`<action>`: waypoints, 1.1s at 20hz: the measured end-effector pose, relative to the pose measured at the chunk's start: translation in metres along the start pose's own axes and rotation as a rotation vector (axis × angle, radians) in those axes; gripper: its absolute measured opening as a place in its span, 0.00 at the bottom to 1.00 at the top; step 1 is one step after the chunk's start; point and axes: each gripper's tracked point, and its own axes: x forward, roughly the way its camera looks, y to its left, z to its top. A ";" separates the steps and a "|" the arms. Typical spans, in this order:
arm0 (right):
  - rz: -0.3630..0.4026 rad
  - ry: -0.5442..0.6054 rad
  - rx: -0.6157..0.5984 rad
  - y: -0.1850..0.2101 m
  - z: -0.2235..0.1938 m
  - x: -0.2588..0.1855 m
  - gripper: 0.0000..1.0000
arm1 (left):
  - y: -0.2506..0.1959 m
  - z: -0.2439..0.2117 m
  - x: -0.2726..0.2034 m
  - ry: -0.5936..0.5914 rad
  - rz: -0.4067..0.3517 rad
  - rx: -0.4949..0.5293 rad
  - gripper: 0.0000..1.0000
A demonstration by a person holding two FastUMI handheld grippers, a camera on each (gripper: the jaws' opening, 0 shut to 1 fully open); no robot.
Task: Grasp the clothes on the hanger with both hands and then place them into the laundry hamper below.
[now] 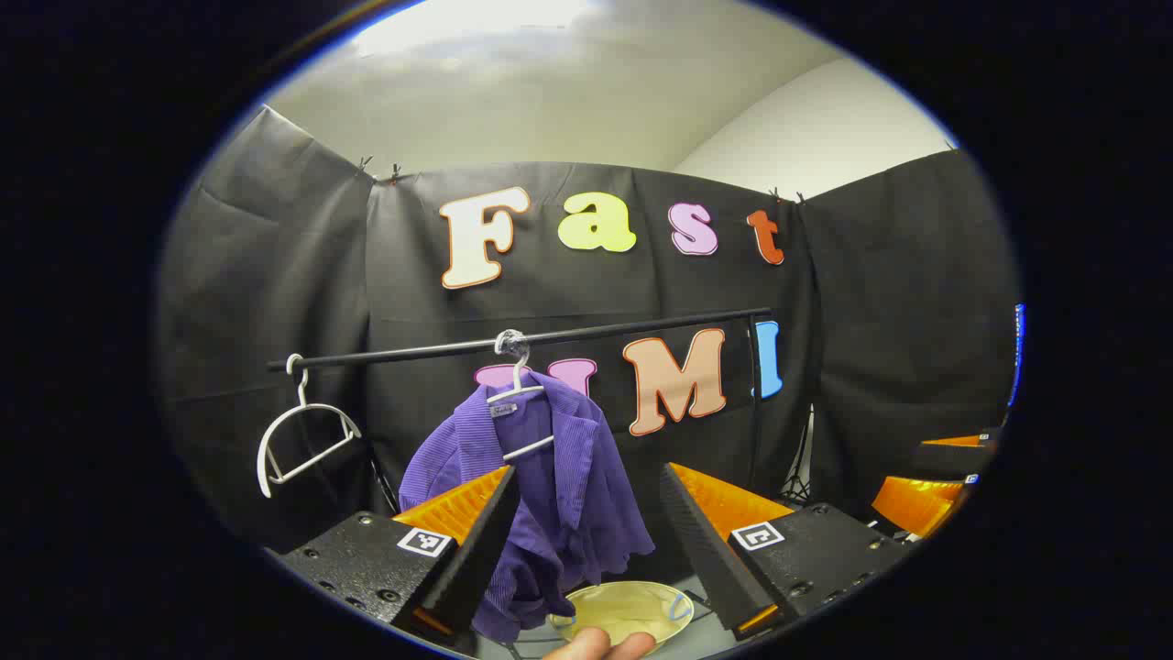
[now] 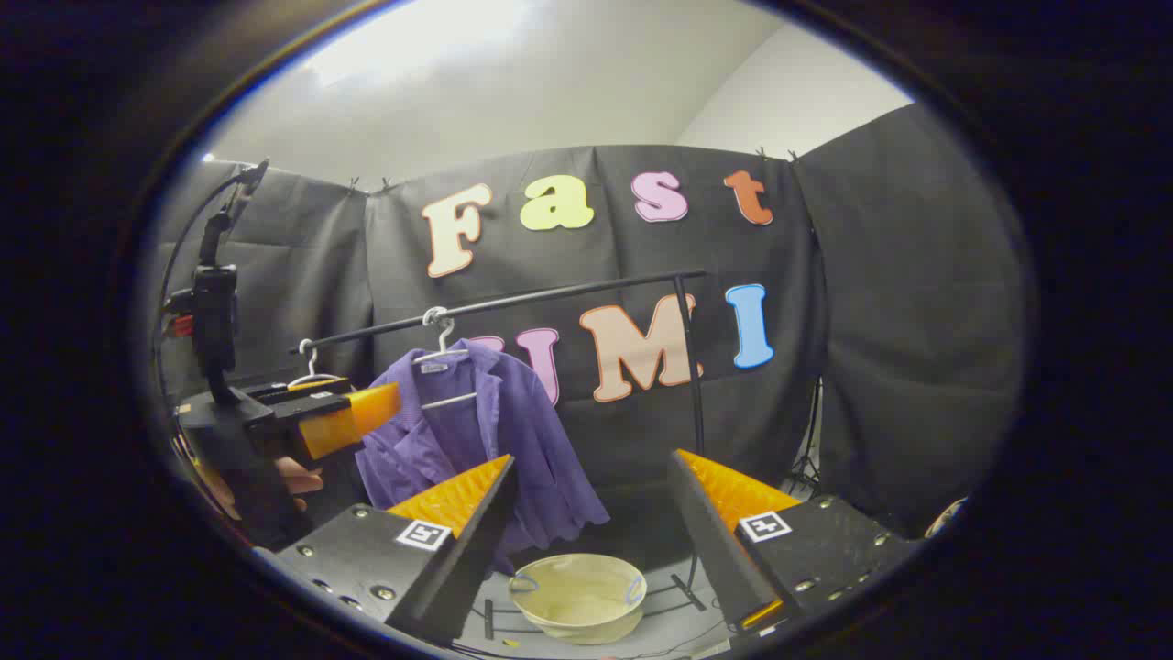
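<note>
A makeshift recording booth is shown: black cloth walls (image 2: 898, 302) are clipped up under a plain white ceiling (image 2: 513, 82), a freestanding garment rail (image 2: 513, 301) is set up, and light-stand legs (image 2: 806, 458) are seen.

Open air between tools (image 1: 586, 532) and shirt (image 1: 559, 477).

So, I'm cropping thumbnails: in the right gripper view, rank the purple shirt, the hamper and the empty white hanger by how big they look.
1. Purple shirt
2. Hamper; it sits lower and nearer, so true size is unsure
3. Empty white hanger, partly hidden behind the left gripper
</note>
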 end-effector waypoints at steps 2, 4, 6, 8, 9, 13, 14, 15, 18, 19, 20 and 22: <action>0.000 0.001 0.001 0.002 -0.001 0.004 0.98 | 0.003 -0.005 0.004 0.008 0.000 0.000 0.96; 0.001 -0.005 0.002 0.007 0.001 0.011 0.98 | 0.008 -0.012 0.008 0.026 0.004 0.008 0.99; 0.011 0.005 0.006 0.014 -0.003 0.018 0.98 | 0.015 -0.017 0.011 0.030 0.009 0.012 0.97; 0.017 0.011 0.001 0.019 -0.005 0.025 0.98 | 0.026 -0.023 0.011 0.032 0.021 0.017 0.95; 0.024 0.012 -0.003 0.024 -0.006 0.028 0.98 | 0.030 -0.028 0.012 0.039 0.030 0.022 0.99; 0.065 0.042 -0.016 0.046 -0.022 0.049 0.99 | 0.050 -0.044 0.016 0.063 0.064 0.029 0.93; 0.075 0.051 -0.023 0.051 -0.026 0.055 0.98 | 0.053 -0.048 0.019 0.069 0.072 0.025 0.93; 0.082 0.058 -0.030 0.054 -0.029 0.061 0.98 | 0.058 -0.053 0.022 0.071 0.090 0.029 0.99; 0.088 0.083 -0.039 0.063 -0.038 0.081 0.98 | 0.074 -0.072 0.038 0.067 0.153 0.047 0.96; 0.090 0.083 -0.041 0.066 -0.040 0.089 0.98 | 0.073 -0.084 0.044 0.072 0.155 0.046 0.97; 0.091 0.092 -0.036 0.068 -0.043 0.097 0.98 | 0.073 -0.098 0.050 0.088 0.158 0.050 0.99; 0.083 0.103 -0.013 0.071 -0.045 0.115 0.98 | 0.068 -0.125 0.057 0.098 0.128 0.062 0.93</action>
